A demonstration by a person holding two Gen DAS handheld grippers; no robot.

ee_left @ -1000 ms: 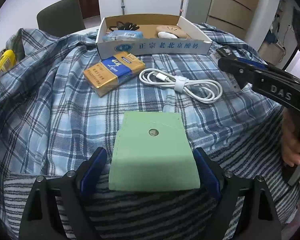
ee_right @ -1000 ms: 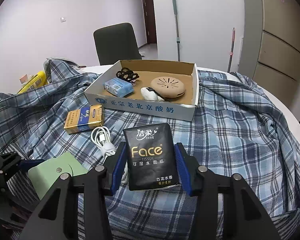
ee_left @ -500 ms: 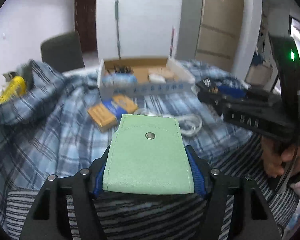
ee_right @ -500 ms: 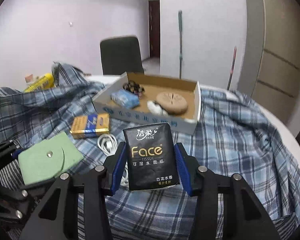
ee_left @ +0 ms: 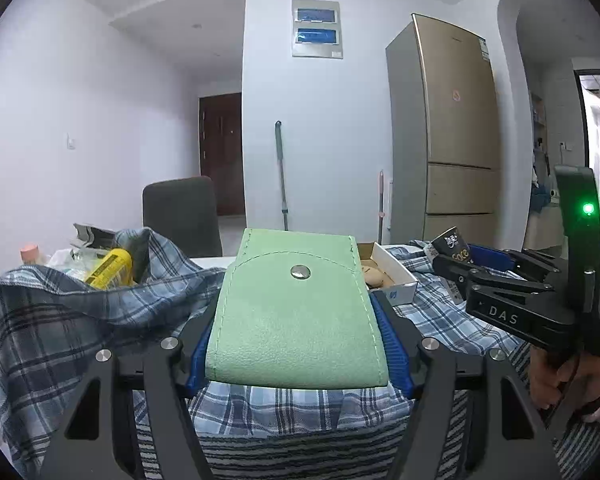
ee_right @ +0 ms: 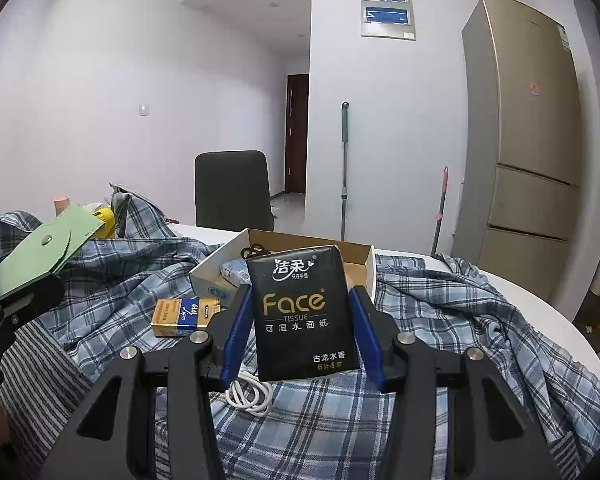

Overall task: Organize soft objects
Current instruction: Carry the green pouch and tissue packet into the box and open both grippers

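My left gripper (ee_left: 296, 344) is shut on a light green pouch (ee_left: 296, 312) with a metal snap, its blue pads pressing both side edges. The pouch hangs above the cloth-covered table. From the right wrist view the green pouch (ee_right: 40, 252) shows at the far left, raised and tilted. My right gripper (ee_right: 300, 336) is shut on a black "Face" tissue pack (ee_right: 302, 312), held upright in front of the cardboard box (ee_right: 204, 272). In the left wrist view the right gripper (ee_left: 500, 280) reaches in from the right with the tissue pack (ee_left: 452, 246) at its tip.
A blue plaid shirt (ee_right: 440, 320) covers the round table. On it lie a yellow and blue packet (ee_right: 184, 316) and a coiled white cable (ee_right: 248, 396). The box holds several small items. A yellow bottle (ee_left: 110, 268) sits at the left, a dark chair (ee_right: 232, 192) behind.
The left gripper closed on the green pouch, lifted it off the shirt and tilted upward. The right gripper rose and tilted up too, still holding the tissue pack.
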